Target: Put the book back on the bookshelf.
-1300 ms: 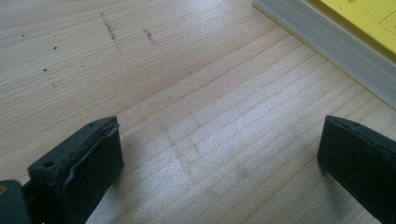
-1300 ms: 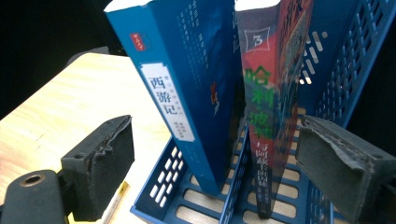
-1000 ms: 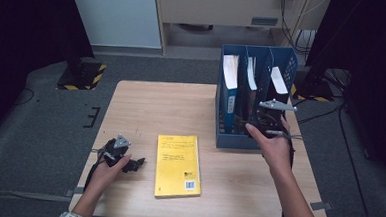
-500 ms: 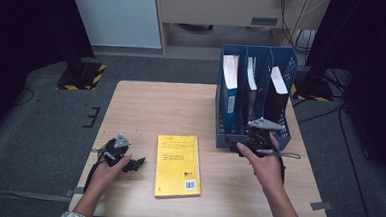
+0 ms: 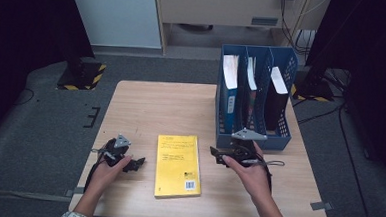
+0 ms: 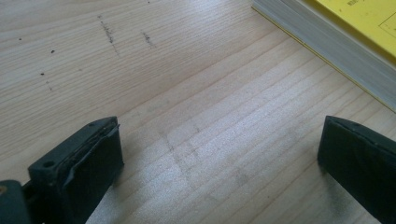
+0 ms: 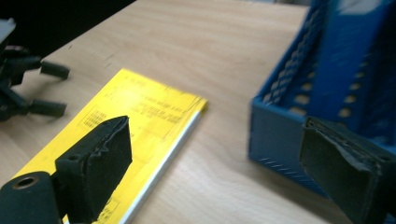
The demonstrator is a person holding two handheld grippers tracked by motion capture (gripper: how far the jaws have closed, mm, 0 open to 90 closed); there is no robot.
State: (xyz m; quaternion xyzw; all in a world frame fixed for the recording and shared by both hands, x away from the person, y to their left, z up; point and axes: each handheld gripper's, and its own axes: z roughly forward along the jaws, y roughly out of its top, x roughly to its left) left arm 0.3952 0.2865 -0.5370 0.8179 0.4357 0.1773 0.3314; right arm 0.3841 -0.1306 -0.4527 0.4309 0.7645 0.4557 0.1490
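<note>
A yellow book (image 5: 178, 165) lies flat near the table's front edge; its cover (image 7: 135, 119) also shows in the right gripper view and its page edge (image 6: 327, 44) in the left gripper view. My left gripper (image 5: 138, 162) rests on the table just left of the book, open, with bare wood between its jaws. My right gripper (image 5: 215, 155) hovers low just right of the book and in front of the blue file rack (image 5: 252, 139), jaws open and empty, pointing toward the book. The left gripper (image 7: 28, 88) appears far off in the right gripper view.
The blue rack (image 7: 299, 121) has three slots, each holding upright books or binders (image 5: 229, 90). The wooden table (image 5: 156, 106) is bare across its back left half. Dark floor and stand bases (image 5: 80, 75) surround the table.
My right gripper has come down and left from the front of the rack to a spot beside the book. The left gripper and the book have stayed put.
</note>
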